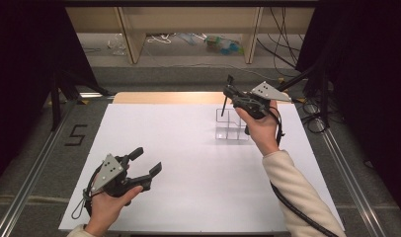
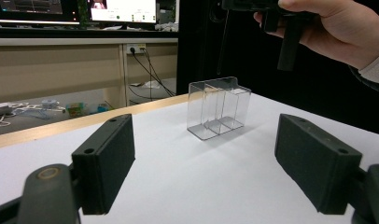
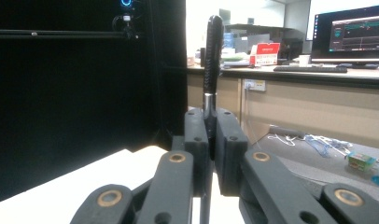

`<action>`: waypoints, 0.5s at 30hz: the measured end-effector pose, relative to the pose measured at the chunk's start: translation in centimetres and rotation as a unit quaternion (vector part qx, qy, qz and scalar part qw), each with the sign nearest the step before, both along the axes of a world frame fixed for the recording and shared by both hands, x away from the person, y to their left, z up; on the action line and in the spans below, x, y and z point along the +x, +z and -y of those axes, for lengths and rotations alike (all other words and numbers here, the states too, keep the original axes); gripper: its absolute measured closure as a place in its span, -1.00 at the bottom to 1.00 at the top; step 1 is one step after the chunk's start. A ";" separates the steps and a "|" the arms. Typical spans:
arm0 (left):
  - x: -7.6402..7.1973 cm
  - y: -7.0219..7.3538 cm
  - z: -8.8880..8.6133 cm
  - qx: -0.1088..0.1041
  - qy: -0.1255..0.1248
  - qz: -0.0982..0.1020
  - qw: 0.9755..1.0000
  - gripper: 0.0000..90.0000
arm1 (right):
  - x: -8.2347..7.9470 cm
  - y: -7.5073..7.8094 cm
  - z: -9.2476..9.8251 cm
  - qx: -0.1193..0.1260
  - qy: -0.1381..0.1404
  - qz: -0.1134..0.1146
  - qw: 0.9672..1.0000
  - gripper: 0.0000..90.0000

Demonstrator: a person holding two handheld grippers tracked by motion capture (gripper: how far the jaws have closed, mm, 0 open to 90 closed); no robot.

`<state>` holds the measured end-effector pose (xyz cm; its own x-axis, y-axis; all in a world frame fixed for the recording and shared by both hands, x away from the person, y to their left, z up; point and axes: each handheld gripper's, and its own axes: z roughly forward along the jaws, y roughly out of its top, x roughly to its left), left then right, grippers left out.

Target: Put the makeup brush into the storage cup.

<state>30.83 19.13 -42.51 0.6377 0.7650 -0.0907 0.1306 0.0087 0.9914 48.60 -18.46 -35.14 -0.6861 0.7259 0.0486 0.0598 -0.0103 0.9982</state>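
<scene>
High view: the right gripper pinches a thin black pen upright above the clear divided box at the far part of the table; the left gripper rests near, fingers spread and empty. Left gripper view: the box stands well ahead between the spread fingers. Right gripper view: the fingers press together on the pen; keep it vertical, centre it over one compartment, then lower before releasing.

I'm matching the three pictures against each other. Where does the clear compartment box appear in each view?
High view: clear compartment box right of centre on the white table, under the right tongs.
Left gripper view: centre.
Right gripper view: not seen.
Shared landmark: the thin black tool in the right tongs.
</scene>
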 end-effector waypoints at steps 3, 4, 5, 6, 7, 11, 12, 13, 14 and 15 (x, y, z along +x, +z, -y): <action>0.0 0.0 0.0 -0.001 0.000 0.001 1.000 -0.55 | 0.0 0.0 0.0 0.000 0.000 0.000 1.000 0.90; 0.0 0.0 0.0 0.000 0.000 0.001 1.000 -0.56 | 0.0 0.0 0.0 0.000 0.000 0.000 1.000 0.90; 0.0 0.0 0.0 0.000 0.000 0.000 1.000 -0.56 | 0.1 0.0 0.0 -0.001 -0.001 0.001 1.000 0.90; 0.0 0.0 0.0 0.000 0.000 0.000 1.000 -0.56 | 0.1 0.0 -0.1 -0.002 -0.002 0.004 1.000 0.90; 0.0 0.0 0.0 0.001 -0.001 0.001 1.000 -0.55 | 0.1 0.0 -0.1 -0.003 -0.001 0.005 1.000 0.90; 0.0 0.0 0.0 0.001 -0.001 0.001 1.000 -0.55 | 0.2 0.0 -0.2 -0.007 -0.001 0.004 1.000 0.90; 0.0 0.0 0.0 0.000 0.000 0.000 1.000 -0.56 | 0.2 0.0 -0.3 -0.004 -0.003 0.006 1.000 0.90; 0.0 0.0 0.0 0.000 -0.001 0.000 1.000 -0.55 | 0.3 0.0 -0.3 -0.004 -0.003 0.006 1.000 0.90; 0.0 0.0 0.0 -0.001 -0.001 -0.001 1.000 -0.55 | 0.3 0.0 -0.3 -0.001 -0.005 0.008 1.000 0.90; 0.0 0.0 0.0 -0.001 -0.001 0.000 1.000 -0.55 | 0.3 0.0 -0.3 -0.005 -0.003 0.005 1.000 0.90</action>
<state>30.81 19.10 -42.52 0.6386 0.7640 -0.0926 0.1313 0.0105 0.9913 48.89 -18.17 -35.13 -0.6825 0.7301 0.0340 0.0498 0.0000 0.9988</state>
